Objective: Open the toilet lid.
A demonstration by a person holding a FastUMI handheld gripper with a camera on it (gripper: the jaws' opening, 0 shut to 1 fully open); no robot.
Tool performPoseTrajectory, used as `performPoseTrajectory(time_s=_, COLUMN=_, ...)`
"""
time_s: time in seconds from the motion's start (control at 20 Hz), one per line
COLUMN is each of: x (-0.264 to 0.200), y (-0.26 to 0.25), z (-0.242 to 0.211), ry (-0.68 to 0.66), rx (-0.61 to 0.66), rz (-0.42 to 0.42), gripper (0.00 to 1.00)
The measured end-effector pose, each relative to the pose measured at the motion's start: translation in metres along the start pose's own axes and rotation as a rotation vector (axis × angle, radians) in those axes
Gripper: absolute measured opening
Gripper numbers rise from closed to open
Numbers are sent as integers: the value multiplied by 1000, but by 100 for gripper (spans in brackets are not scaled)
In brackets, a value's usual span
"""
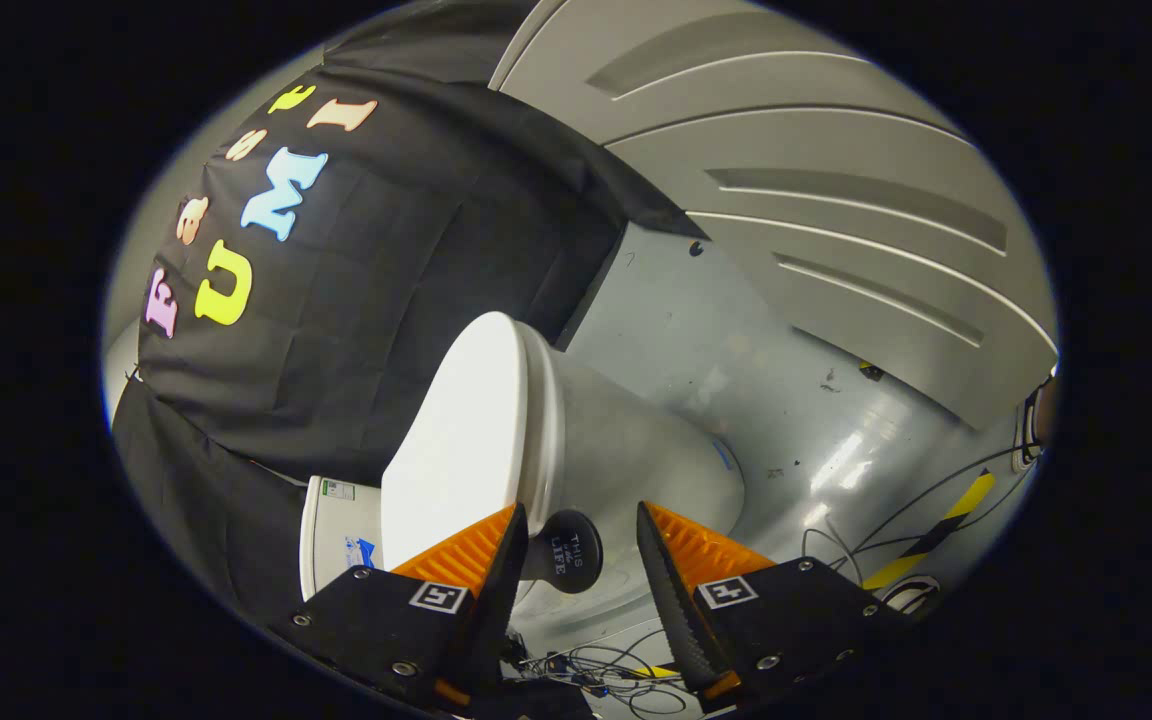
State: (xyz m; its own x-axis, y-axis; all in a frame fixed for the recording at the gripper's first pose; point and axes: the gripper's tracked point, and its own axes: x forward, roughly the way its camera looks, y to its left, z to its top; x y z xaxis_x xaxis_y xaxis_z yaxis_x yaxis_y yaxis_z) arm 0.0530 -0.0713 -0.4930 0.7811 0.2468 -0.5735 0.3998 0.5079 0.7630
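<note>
The view is rolled sideways. A white toilet stands against the black cloth wall, its flat lid (456,430) lying down on the rim of the bowl (636,460). A round black knob (566,552) sticks out from the lid's front edge. My gripper (578,510) is open, and the knob sits between its fingers. The knob is close to the left finger (496,560), and a clear gap separates it from the right finger (666,575). The tank (336,530) shows behind the lid, beside the left finger.
A shiny grey floor (786,400) spreads beyond the bowl. A ribbed grey panel wall (836,200) rises behind it. Loose cables (596,665) and a yellow-black striped strip (936,530) lie on the floor near the right finger.
</note>
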Motion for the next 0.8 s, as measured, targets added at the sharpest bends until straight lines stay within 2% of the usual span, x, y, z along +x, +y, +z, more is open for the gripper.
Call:
performPoseTrajectory(time_s=0.2, x=3, y=5, z=-2, ry=0, rx=-23, rz=39, gripper=48)
performPoseTrajectory(time_s=0.25, x=3, y=5, z=-1, ry=-10, rx=-38, rz=39, gripper=40)
performPoseTrajectory(time_s=0.4, x=-3, y=7, z=4, ry=-31, rx=-57, rz=38, gripper=32)
performPoseTrajectory(time_s=0.6, x=-6, y=15, z=8, ry=-67, rx=-86, rz=40, gripper=17)
performPoseTrajectory(time_s=0.8, x=-15, y=24, z=10, ry=-136, rx=-128, rz=2, gripper=3)
